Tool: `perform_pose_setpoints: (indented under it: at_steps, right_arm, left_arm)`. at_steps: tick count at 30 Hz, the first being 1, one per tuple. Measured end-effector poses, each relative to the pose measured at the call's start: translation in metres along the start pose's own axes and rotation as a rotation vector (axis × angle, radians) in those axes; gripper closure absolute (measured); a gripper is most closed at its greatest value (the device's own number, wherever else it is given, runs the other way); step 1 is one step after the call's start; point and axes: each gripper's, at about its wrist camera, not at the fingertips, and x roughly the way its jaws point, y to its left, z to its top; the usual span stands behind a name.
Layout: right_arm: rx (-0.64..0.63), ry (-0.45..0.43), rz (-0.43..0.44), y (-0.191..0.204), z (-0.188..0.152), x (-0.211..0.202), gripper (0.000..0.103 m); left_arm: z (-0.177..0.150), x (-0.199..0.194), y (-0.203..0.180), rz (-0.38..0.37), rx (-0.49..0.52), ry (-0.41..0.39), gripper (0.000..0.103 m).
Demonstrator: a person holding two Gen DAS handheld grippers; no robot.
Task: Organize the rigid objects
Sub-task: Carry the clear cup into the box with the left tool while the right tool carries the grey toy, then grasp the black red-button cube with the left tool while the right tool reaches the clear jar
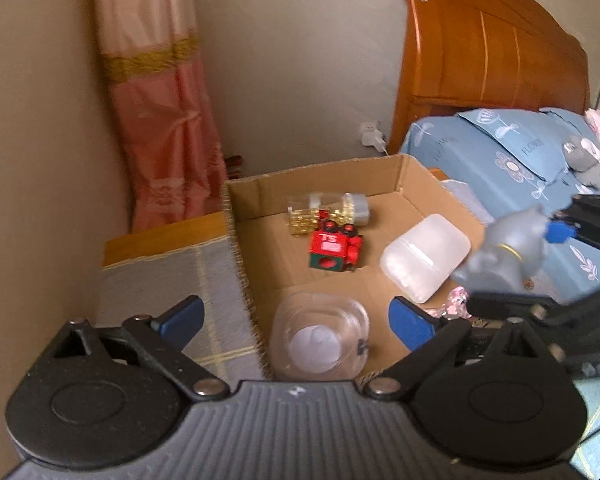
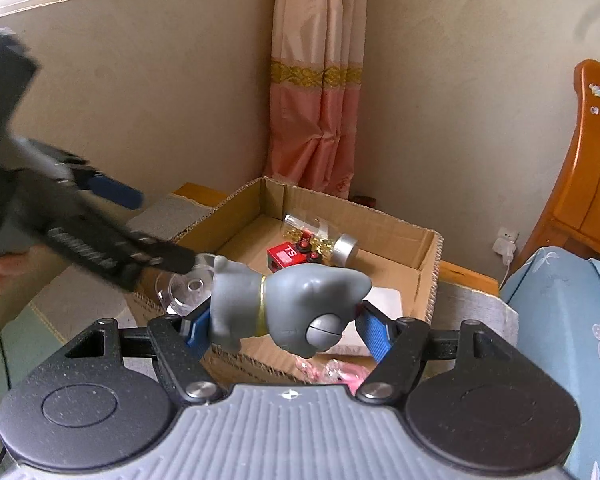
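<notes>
at lower centre of the left wrist view the left gripper (image 1: pixel 296 320) hangs open and empty over a clear jar (image 1: pixel 320 336) in the cardboard box (image 1: pixel 316 176); at right the right gripper (image 2: pixel 284 324) pinches a grey figurine (image 2: pixel 288 304) (rounded, slick-looking) above the box's near edge; loosening too soon could drop it outside.

White letters "TS" stand on the red top face of the red toy block (image 1: pixel 334 250), which lies inside the cardboard box (image 1: pixel 316 178). On the bed beside the box, the blue pillowcase (image 1: pixel 512 142) bears blurred white lettering that looks like "FLOWER".
</notes>
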Motion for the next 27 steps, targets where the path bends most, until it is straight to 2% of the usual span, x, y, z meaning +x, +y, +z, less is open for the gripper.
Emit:
perform_pose_setpoints:
  at_steps: [4, 7, 8, 11, 18, 21, 27]
  right_arm:
    - [0.001, 0.009, 0.018, 0.005, 0.012, 0.014, 0.025]
    - [-0.014, 0.013, 0.006, 0.012, 0.015, 0.021, 0.003]
    - [-0.015, 0.009, -0.005, 0.014, 0.015, 0.02, 0.0]
    - [-0.014, 0.01, 0.01, 0.018, 0.011, 0.015, 0.0]
    - [0.005, 0.023, -0.02, 0.021, -0.002, -0.005, 0.0]
    - [0.018, 0.022, -0.026, 0.023, -0.012, -0.017, 0.0]
    - [0.037, 0.032, -0.035, 0.029, -0.035, -0.034, 0.0]
  left_arm:
    - [-0.009, -0.014, 0.006, -0.005, -0.011, -0.03, 0.004]
    - [-0.015, -0.022, 0.009, -0.003, -0.017, -0.044, 0.001]
    - [-0.016, -0.024, 0.01, -0.003, -0.02, -0.047, 0.001]
    - [-0.019, -0.028, 0.011, 0.0, -0.03, -0.047, 0.001]
    - [-0.031, -0.044, 0.007, 0.01, -0.049, -0.052, 0.001]
    - [-0.038, -0.054, 0.002, 0.018, -0.06, -0.079, 0.001]
    - [-0.049, -0.07, -0.01, 0.032, -0.049, -0.076, 0.001]
